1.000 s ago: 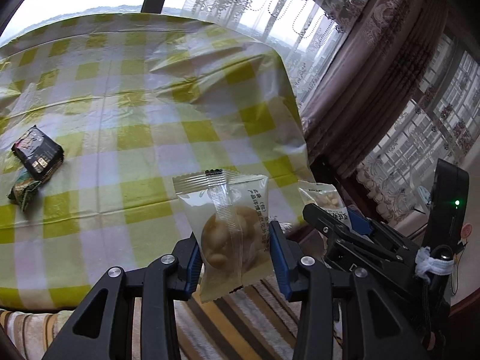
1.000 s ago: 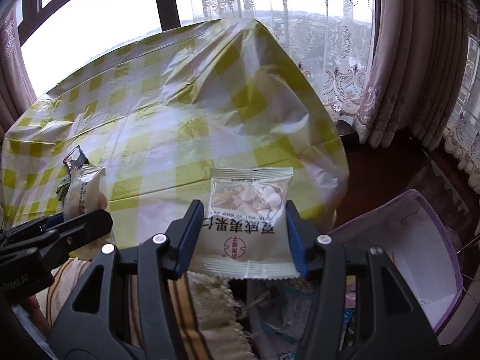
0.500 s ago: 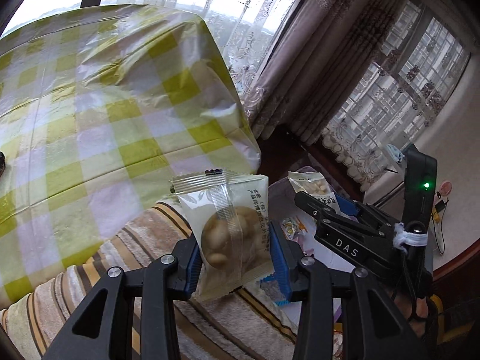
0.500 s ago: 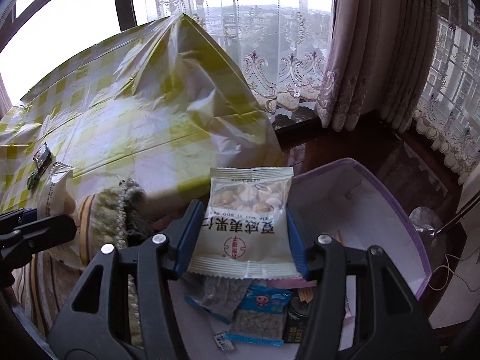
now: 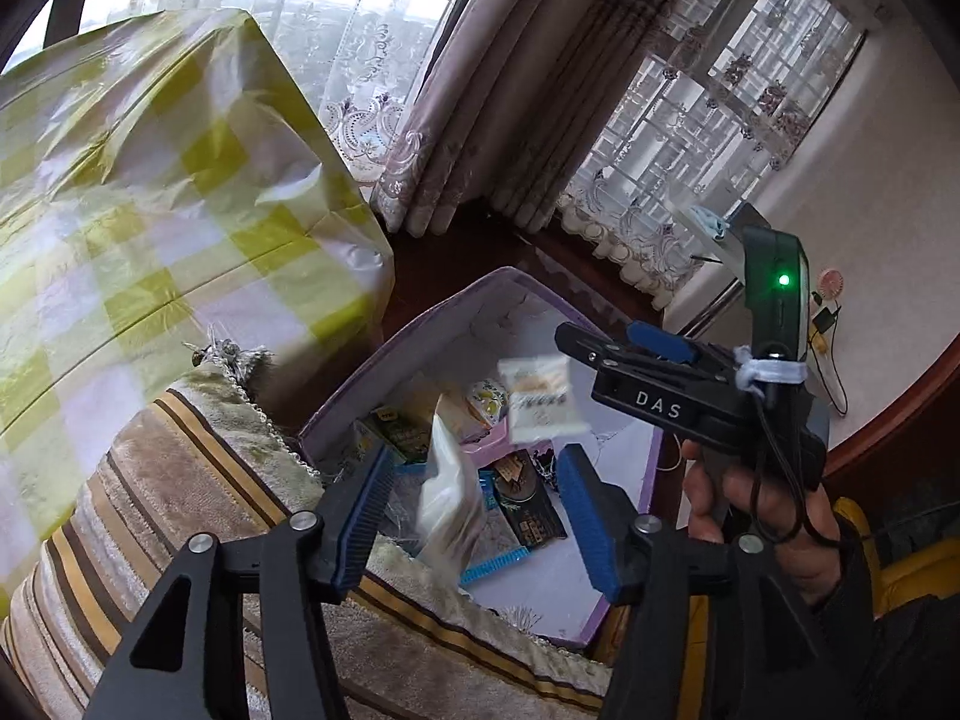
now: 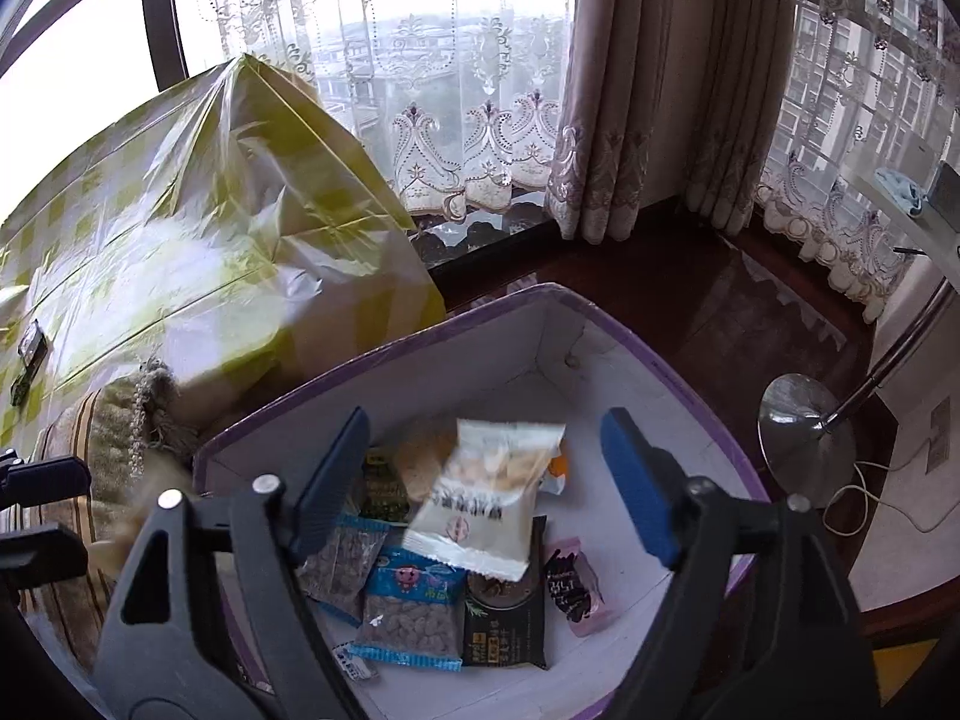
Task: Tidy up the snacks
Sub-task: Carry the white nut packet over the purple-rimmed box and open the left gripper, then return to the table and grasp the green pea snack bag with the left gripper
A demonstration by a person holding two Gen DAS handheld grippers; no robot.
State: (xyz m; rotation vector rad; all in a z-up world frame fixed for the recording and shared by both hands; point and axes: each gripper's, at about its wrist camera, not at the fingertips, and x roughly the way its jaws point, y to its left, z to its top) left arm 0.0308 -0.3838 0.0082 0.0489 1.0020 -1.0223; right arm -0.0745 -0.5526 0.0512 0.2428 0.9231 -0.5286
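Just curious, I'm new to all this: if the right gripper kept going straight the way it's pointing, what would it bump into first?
Probably the white snack packet between the open right gripper fingers, then the snacks piled in the purple box. Depth is hard to judge.

left claw point(image 5: 474, 525): black arms, blue ribbed pads, silver screws | right claw point(image 6: 486, 474): same, "DAS" lettering, green LED
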